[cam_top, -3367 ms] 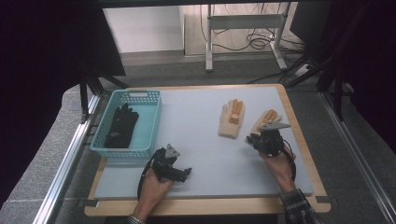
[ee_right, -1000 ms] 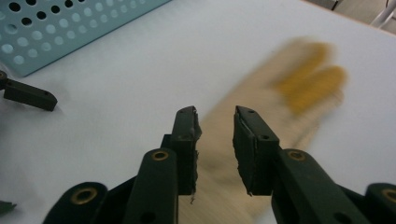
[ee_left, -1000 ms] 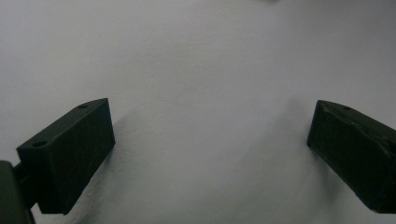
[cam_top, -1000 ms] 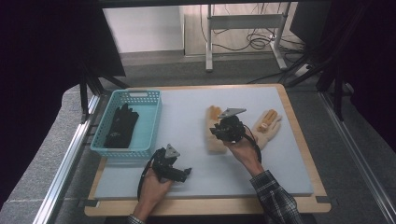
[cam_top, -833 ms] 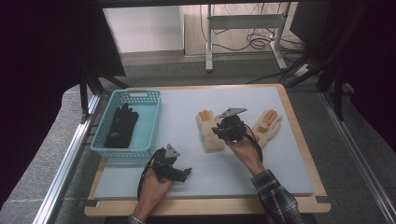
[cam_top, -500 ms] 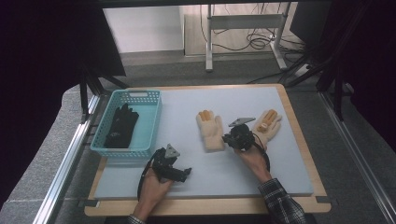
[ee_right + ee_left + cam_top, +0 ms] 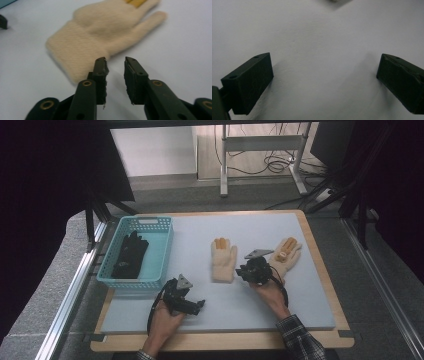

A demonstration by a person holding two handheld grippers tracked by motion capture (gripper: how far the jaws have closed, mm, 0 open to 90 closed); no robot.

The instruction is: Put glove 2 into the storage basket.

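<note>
R gripper (image 7: 248,270) sits low over the table (image 7: 310,310), held by the person's R hand (image 7: 270,292). In the right gripper view (image 7: 115,64) its two black jaws stand a little apart w/ a narrow gap and bare table surface showing between them; they have just been opening again after a brief squeeze, nothing clamped. The near beige glove (image 7: 223,260) lies flat just off the jaw tips, ahead and to the L of them in that view (image 7: 100,32), cuff toward the gripper, fingers pointing away; the L jaw's tip is right at the cuff edge, touching or not can't be told. Glove has orange-yellow fingertips, blurry at the top of that view.

A 2nd beige glove (image 7: 286,254) lies just behind the R gripper on its far-R side in the high view, partly hidden by the grey plate on top of the gripper.

L gripper (image 7: 192,306) rests near the table's front edge, held by the L hand (image 7: 165,320). Left gripper view (image 7: 324,75): jaws released, spread wide, only plain table between them.

Teal basket (image 7: 150,227) stands beyond and L of the L gripper, well apart from the R gripper; a black glove (image 7: 129,255) lies inside it.
</note>
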